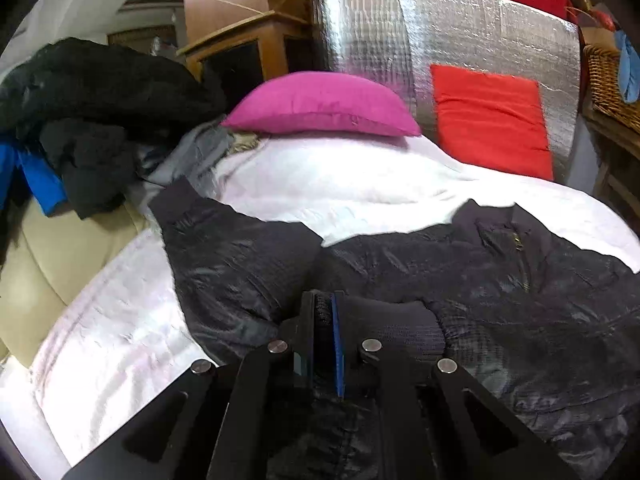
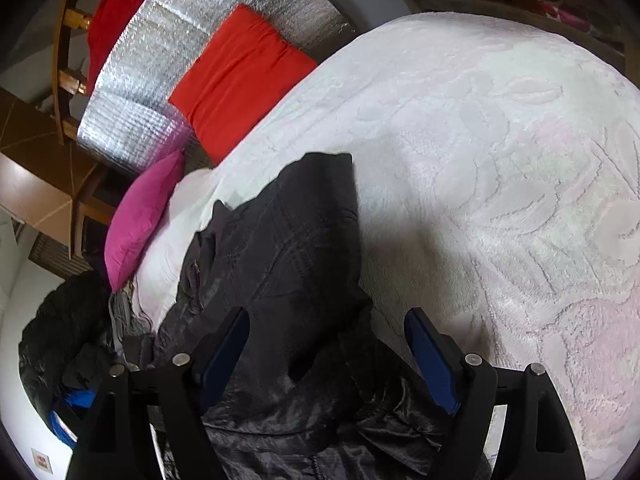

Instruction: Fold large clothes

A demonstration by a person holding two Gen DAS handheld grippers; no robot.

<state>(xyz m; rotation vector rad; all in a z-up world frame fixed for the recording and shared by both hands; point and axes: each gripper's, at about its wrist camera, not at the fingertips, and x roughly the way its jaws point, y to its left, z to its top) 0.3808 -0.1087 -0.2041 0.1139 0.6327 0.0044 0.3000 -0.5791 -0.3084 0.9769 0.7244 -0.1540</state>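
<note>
A large dark jacket point(image 1: 460, 272) lies spread on a white bedspread point(image 1: 320, 184). One sleeve runs up to the left and its zipped collar is at the upper right. My left gripper point(image 1: 324, 304) is shut on a knit cuff or hem of the jacket point(image 1: 392, 320), near the middle of the garment. In the right wrist view the jacket point(image 2: 280, 248) lies on the left of the bedspread point(image 2: 500, 160). My right gripper point(image 2: 326, 320) is open, its jaws wide apart above the jacket's lower part, holding nothing.
A magenta pillow point(image 1: 324, 106) and a red cushion point(image 1: 492, 124) lie at the head of the bed against a silver foil panel point(image 1: 400, 32). A heap of dark clothes point(image 1: 96, 120) sits at the left. A wicker basket point(image 1: 612, 84) stands at the right.
</note>
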